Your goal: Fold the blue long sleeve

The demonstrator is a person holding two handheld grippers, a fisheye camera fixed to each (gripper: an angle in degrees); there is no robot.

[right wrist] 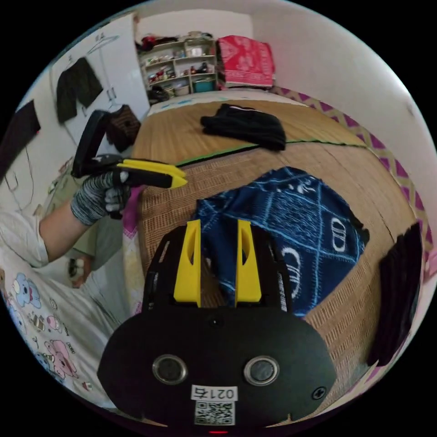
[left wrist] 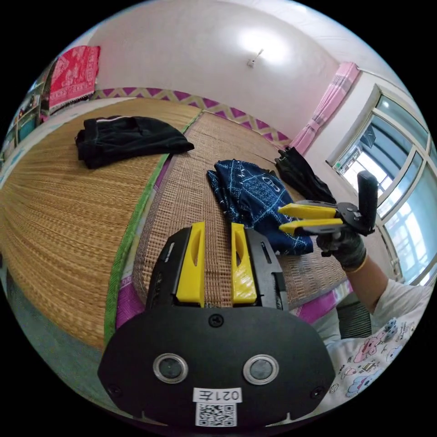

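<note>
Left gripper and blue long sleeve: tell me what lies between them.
Bare woven mat, seen in the left gripper view: the left gripper hangs open short of the blue long sleeve.

You have a woven straw mat bed (right wrist: pixel 364 182) carrying the folded blue patterned long sleeve (right wrist: pixel 296 218), a black bundled garment (right wrist: pixel 246 123) and dark folded cloth (right wrist: pixel 400 296).

Both views above blue shirt (left wrist: pixel 255 205)
</note>
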